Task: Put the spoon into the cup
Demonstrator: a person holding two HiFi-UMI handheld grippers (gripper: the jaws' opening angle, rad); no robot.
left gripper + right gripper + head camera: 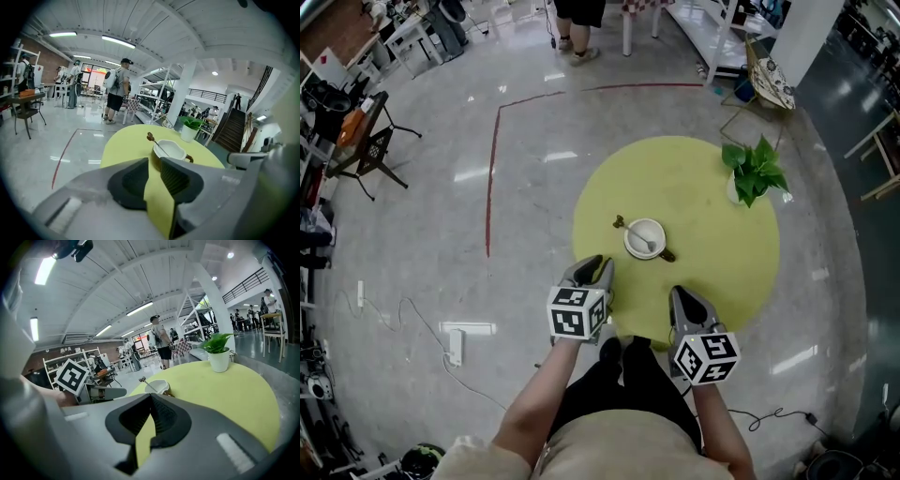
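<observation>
Head view: spoon (637,233) in scalloped cup (660,230); hand-held grippers empty, left (602,266) ajar, right (678,293) closed.

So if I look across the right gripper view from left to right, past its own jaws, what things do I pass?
You pass the left gripper → cup → plant → chair.
</observation>
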